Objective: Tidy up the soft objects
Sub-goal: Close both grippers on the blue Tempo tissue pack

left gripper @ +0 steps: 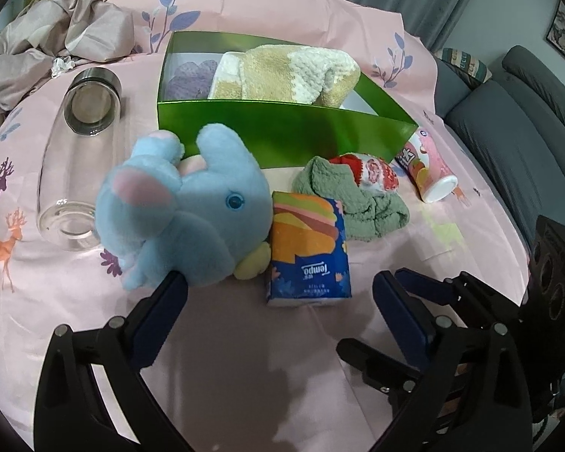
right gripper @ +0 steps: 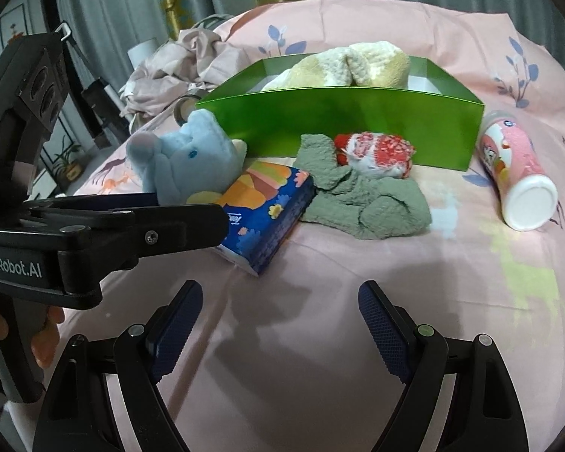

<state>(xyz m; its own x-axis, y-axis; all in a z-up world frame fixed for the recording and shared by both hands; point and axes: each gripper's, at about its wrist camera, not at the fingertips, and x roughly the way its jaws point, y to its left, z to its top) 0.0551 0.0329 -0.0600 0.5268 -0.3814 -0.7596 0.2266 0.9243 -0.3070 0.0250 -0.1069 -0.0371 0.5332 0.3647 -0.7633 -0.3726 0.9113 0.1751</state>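
From my right wrist view, the left tool (right gripper: 192,203) covers the near corner of the tissue pack (right gripper: 271,207) and the plush elephant's (right gripper: 192,154) underside. The green box's (right gripper: 342,120) front wall hides its floor and the lower part of the cream blanket (right gripper: 354,64). I can't read the print on the pink canister (right gripper: 516,173). In the left wrist view the purple item (left gripper: 190,77) inside the box is too blurred to identify, and the glass bottle's (left gripper: 79,165) clear body barely shows.

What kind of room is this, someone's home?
Probably a home living room or bedroom: a pink printed sheet covers the work surface, a grey sofa stands beside it, and curtains hang behind.
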